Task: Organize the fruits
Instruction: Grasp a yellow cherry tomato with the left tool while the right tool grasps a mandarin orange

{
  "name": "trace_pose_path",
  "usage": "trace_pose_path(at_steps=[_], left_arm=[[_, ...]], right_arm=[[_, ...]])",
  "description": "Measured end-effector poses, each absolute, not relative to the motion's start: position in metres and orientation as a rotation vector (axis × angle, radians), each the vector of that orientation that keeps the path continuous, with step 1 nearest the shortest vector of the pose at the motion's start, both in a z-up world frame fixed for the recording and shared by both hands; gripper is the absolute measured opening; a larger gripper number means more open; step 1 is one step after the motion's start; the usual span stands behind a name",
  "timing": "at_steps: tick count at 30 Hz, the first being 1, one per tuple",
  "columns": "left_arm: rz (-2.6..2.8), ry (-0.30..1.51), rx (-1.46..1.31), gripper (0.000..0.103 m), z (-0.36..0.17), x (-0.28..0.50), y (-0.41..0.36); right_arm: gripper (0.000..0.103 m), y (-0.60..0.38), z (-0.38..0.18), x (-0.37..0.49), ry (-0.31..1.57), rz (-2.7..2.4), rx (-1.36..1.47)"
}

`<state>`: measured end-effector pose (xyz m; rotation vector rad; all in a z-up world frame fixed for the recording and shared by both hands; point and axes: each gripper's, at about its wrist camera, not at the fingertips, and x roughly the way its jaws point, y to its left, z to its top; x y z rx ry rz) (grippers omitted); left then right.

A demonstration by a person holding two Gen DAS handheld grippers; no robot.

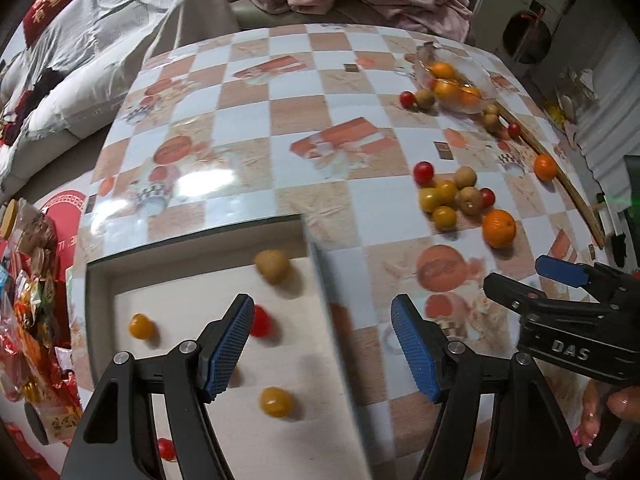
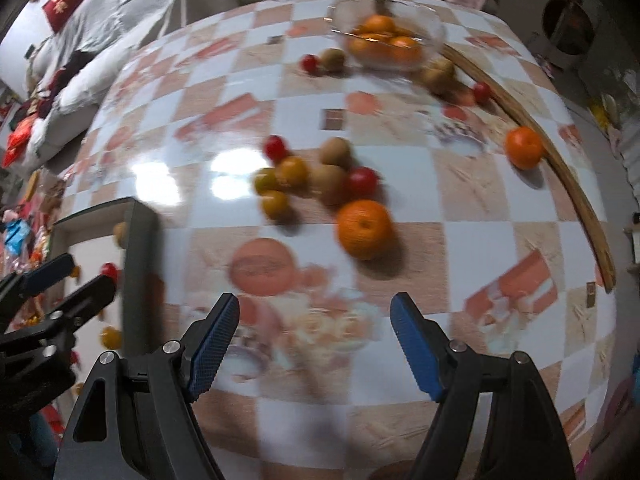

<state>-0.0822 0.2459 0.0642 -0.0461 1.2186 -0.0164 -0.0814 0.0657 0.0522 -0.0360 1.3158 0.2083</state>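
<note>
While both claws gape empty, the orange (image 2: 365,229) lies beyond the right claw (image 2: 314,340).

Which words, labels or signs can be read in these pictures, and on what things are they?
"DAS": white letters on the black body of the right gripper, seen in the left wrist view.
Gold characters on the red cushion: too blurred to read.
Print on the red snack packets: too small to read.

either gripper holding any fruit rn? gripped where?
Nothing held. Left gripper open over the tray; right gripper open over bare table.
</note>
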Motion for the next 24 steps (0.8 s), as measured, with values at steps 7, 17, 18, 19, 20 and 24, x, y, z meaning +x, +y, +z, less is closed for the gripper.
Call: trace_pose_path(at_steps=[7, 17, 18, 19, 20, 24], left_arm=[[-0.027, 1.23, -0.041, 0.072, 0.059, -0.068, 0.221], [-0.005, 1.264, -0.075, 0.072, 0.046, -0.048, 0.204], [-0.002, 1.264, -0.08, 0.072, 0.045, -0.045, 0.203], [0.002, 1.264, -0.083, 0.072, 0.044, -0.043, 0.202], [0.004, 1.265, -0.087, 0.072, 0.043, -0.041, 0.202], [-0.005, 1.277, -0.109, 0.072, 0.036, -0.031, 0.195]], right_arm=[[0.081, 0.05, 0.037, -0.066, 1.307, 0.19, -0.059], [0.057, 0.057, 0.03, -0.045, 1.27, 0.263, -0.111], [0.051, 0.057, 0.031, -0.044, 1.266, 0.27, -0.117], [0.047, 0.057, 0.031, -0.042, 1.26, 0.276, -0.124], [0.04, 0.056, 0.031, -0.041, 1.259, 0.287, -0.119], [0.04, 0.05, 0.031, -0.039, 1.257, 0.306, -0.107]])
